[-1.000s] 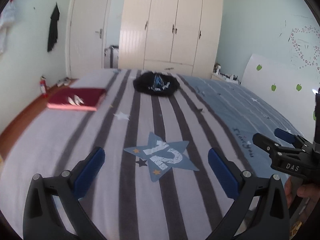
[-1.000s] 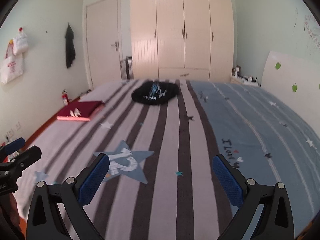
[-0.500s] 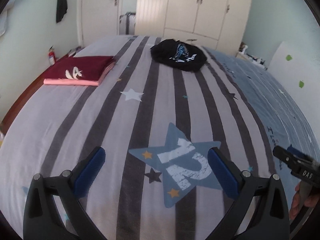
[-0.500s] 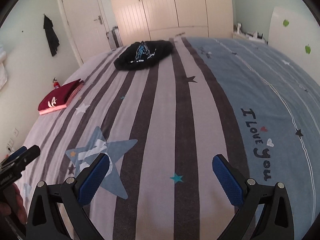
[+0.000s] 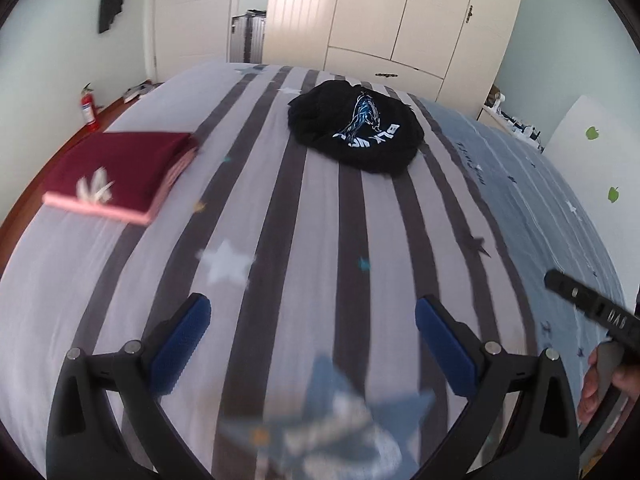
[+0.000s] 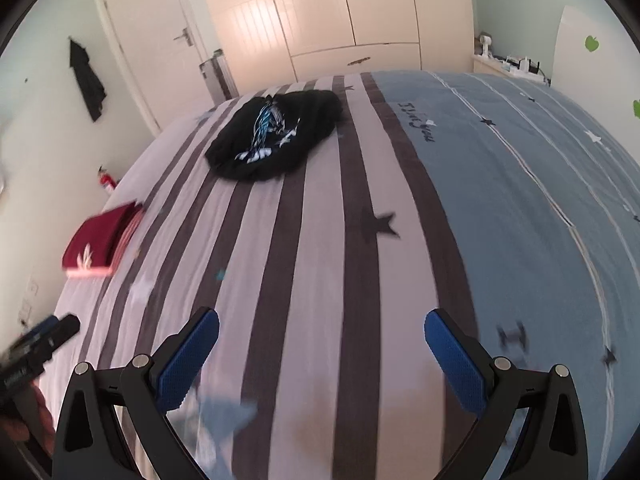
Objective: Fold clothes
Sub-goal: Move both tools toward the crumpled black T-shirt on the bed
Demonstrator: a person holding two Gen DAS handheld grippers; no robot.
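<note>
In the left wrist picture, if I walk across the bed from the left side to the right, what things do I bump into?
Red fire extinguisher → folded maroon shirt → white star print → crumpled black shirt → right gripper.

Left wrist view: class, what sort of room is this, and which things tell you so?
Most likely a home bedroom: a wide bed with striped star bedding, a tall cream wardrobe, and clothes lying on the bed.
</note>
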